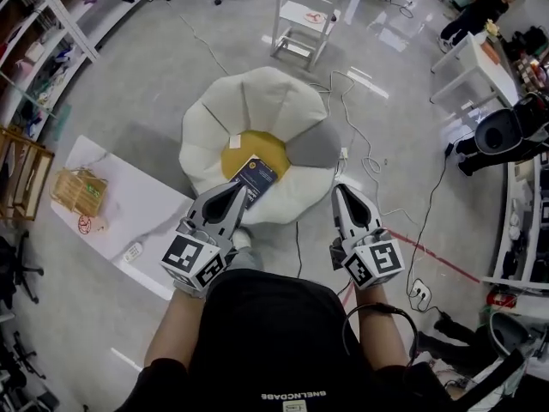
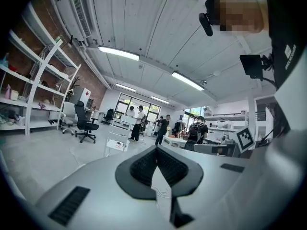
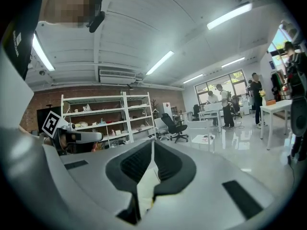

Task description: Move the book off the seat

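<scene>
A dark blue book [image 1: 257, 177] lies slanted on the yellow centre [image 1: 238, 151] of a flower-shaped white seat [image 1: 257, 101] on the floor. My left gripper [image 1: 241, 188] is shut and empty, with its tip right at the book's near-left edge; I cannot tell whether it touches. My right gripper [image 1: 341, 190] is also shut and empty, and it hangs by the seat's near-right rim, clear of the book. Both gripper views point out over the room, with the left gripper [image 2: 156, 148] and the right gripper [image 3: 152, 143] showing jaws pressed together. The book shows in neither of them.
A low white table [image 1: 129, 204] at the left carries a wicker basket [image 1: 79, 191] and a remote [image 1: 131, 251]. Cables [image 1: 369, 161] run over the floor to the seat's right, with a power strip [image 1: 419, 292] nearby. A white chair [image 1: 304, 15] stands beyond the seat. People [image 2: 137, 123] stand far off.
</scene>
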{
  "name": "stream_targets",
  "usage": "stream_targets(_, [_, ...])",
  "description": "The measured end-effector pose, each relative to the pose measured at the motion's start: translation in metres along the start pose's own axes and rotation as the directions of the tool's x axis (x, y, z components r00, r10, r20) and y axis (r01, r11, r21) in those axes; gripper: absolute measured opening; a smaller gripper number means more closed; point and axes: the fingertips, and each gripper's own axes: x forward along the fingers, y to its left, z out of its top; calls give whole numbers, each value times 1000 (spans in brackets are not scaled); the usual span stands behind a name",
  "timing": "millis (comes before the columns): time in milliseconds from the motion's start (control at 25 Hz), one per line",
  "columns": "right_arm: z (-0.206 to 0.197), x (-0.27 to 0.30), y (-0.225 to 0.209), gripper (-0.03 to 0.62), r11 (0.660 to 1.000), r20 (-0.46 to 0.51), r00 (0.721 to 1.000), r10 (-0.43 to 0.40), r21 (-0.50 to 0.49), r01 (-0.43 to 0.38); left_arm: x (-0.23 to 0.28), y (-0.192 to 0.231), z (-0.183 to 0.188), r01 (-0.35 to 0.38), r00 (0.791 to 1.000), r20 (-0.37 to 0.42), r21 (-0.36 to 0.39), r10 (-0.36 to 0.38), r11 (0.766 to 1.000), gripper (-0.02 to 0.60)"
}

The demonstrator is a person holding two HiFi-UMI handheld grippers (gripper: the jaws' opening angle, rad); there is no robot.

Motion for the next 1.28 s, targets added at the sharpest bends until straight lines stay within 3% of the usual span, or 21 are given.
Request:
stream_targets(400, [-13, 96, 17, 26, 1000, -86, 996, 1, -16, -3, -8, 114, -11, -89, 995, -38, -66, 87, 994, 6])
stream_targets(840, [-40, 151, -8, 26, 998, -185, 981, 59, -6, -61, -1, 155, -51, -213, 973, -117, -116, 200, 970, 6])
stream_targets(960, [-48, 167, -20, 27, 994, -222, 969, 112, 15, -111, 1, 157, -59, -275, 956, -150, -141, 254, 951, 6])
stream_targets(1280, [-92, 219, -48, 28, 971, -348, 909, 231, 23, -238, 14, 174, -110, -441, 890, -238, -238, 388, 865, 8])
